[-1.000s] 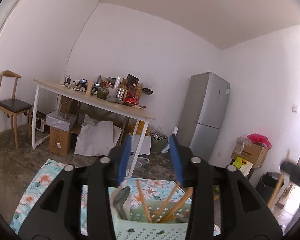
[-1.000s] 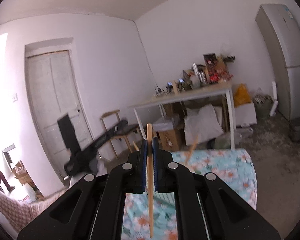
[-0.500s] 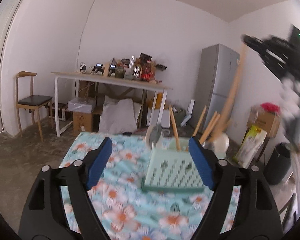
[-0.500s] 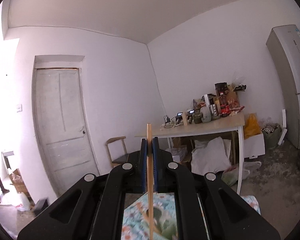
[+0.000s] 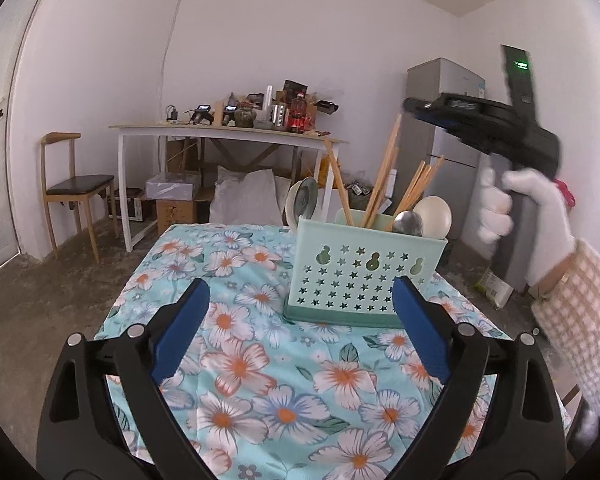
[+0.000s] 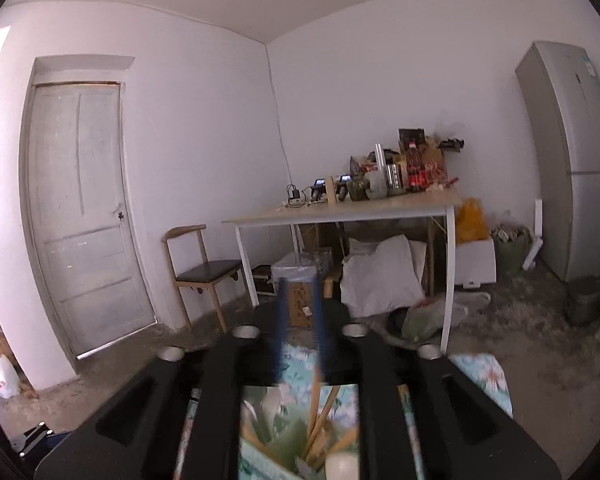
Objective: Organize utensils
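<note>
We look across a desk [image 5: 172, 264] draped in a soft turquoise cloth printed with orange-centred flowers. On it stands the utensil caddy [image 5: 364, 280], a boxy mint-green plastic holder whose front wall is punched with small stars and gourd-shaped holes, on a darker green base. Slim wooden chopsticks [image 5: 384, 172] fan upward out of it, beside a shiny steel spoon [image 5: 408, 222], a pale round ladle bowl [image 5: 434, 210] and a grey-green ceramic spoon [image 5: 306, 200] at its left end.

Our left claw [image 5: 300, 334] has matte black arms and blue rubber pads; its jaws are opening, spread very wide with nothing between them, low over the cloth just short of the caddy. A second ago it sat narrower, right over the caddy.

Our right claw [image 6: 300, 320], held in a white-gloved hand [image 5: 528, 204] with a checked sleeve [image 5: 584, 308], hovers above the caddy. Its jaws are opening, a clear gap between the blurred blue pads. The single chopstick it pinched earlier is gone from its grip; chopsticks [image 6: 320, 412] show below it in the caddy.
</note>
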Tool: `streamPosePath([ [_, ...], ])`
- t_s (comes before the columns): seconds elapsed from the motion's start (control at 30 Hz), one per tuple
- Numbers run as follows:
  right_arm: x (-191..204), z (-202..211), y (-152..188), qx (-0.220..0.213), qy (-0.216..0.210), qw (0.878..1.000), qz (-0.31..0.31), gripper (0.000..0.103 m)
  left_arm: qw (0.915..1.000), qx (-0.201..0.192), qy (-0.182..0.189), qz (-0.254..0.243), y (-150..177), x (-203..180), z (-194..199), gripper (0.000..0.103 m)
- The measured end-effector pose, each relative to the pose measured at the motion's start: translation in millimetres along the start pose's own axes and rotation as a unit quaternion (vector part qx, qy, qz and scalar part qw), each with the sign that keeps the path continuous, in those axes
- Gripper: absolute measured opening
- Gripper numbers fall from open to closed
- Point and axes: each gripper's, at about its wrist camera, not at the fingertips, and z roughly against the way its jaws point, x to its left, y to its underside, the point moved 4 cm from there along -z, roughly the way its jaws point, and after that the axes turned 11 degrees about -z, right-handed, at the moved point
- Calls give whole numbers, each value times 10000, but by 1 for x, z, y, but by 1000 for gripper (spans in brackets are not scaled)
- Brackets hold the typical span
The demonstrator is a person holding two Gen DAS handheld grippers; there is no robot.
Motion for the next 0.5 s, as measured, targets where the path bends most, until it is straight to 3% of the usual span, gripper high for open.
streamPosePath([
  [0.2,-1,57,-5,-232,-77,9994,-243,46,9993,19,-281,248,-1,5,6,94],
  [0.3,2,81,11,-121,53,9993,-336,59,9988,90,-384,301,-2,6,8,95],
  [0.37,5,92,34,134,400,9987,-274,72,9982,245,-462,276,-2,6,6,95],
  [0.5,3,91,85,871,1227,9883,-238,83,9938,753,-817,66,-2,5,-3,95],
])
